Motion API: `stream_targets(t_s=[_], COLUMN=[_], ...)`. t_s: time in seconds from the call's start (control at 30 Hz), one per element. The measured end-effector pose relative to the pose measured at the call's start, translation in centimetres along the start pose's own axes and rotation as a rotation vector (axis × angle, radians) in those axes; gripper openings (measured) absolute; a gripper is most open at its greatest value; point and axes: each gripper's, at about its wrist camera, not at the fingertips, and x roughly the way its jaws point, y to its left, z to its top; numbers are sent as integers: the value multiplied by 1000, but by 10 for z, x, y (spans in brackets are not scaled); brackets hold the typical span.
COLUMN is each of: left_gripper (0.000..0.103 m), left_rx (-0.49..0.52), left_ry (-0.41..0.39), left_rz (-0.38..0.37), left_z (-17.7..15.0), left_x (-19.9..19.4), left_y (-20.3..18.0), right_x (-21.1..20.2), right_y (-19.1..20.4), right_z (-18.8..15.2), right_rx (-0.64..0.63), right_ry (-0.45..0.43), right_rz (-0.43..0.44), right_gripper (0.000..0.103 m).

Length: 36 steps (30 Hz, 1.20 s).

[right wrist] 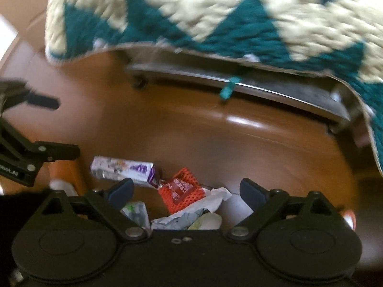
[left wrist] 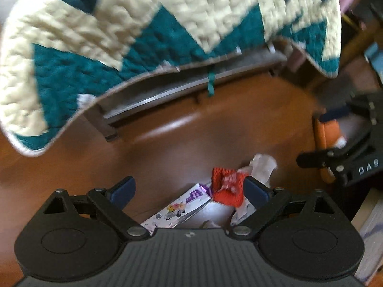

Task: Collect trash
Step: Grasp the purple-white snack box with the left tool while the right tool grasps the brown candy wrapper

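Note:
Trash lies in a heap on the brown floor. In the left wrist view I see a white printed wrapper with purple lettering [left wrist: 177, 209], an orange-red mesh wrapper [left wrist: 227, 186] and crumpled white paper [left wrist: 263, 165]. My left gripper [left wrist: 189, 191] is open just above them, empty. In the right wrist view the same printed wrapper [right wrist: 122, 169], orange-red wrapper [right wrist: 182, 191] and crumpled paper [right wrist: 191, 212] lie between and below the open jaws of my right gripper [right wrist: 186, 191], which holds nothing. The other gripper shows at the right edge of the left view [left wrist: 347, 162] and the left edge of the right view [right wrist: 26, 153].
A teal and cream zigzag quilt [left wrist: 143, 35] hangs over a low bed or bench with a metal rail [left wrist: 182, 91] just beyond the trash. An orange object [left wrist: 328, 134] stands at the right. Books or papers [left wrist: 371, 234] sit at the far right edge.

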Motion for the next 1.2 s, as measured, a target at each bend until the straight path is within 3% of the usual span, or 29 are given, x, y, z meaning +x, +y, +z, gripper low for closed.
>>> stream_targets(t_s=[0.23, 0.57, 0.93, 1.03, 1.13, 1.2], left_gripper=[97, 97, 96, 96, 86, 71], left_rx=[154, 285, 298, 299, 316, 321], left_ry=[97, 194, 256, 249, 243, 246], left_rz=[-65, -85, -75, -80, -81, -75], left_z=[-20, -51, -80, -83, -85, -87], left_x=[61, 144, 205, 212, 216, 218], left_y=[1, 8, 28, 29, 25, 25], right_x=[63, 144, 207, 213, 215, 216], right_y=[22, 45, 39, 36, 34, 33], right_z=[3, -6, -11, -12, -12, -11], right_rx=[-255, -494, -508, -503, -490, -480], right_ry=[110, 229, 311, 320, 323, 323], right_rz=[62, 109, 76, 76, 88, 90], right_gripper=[92, 83, 78, 70, 59, 54])
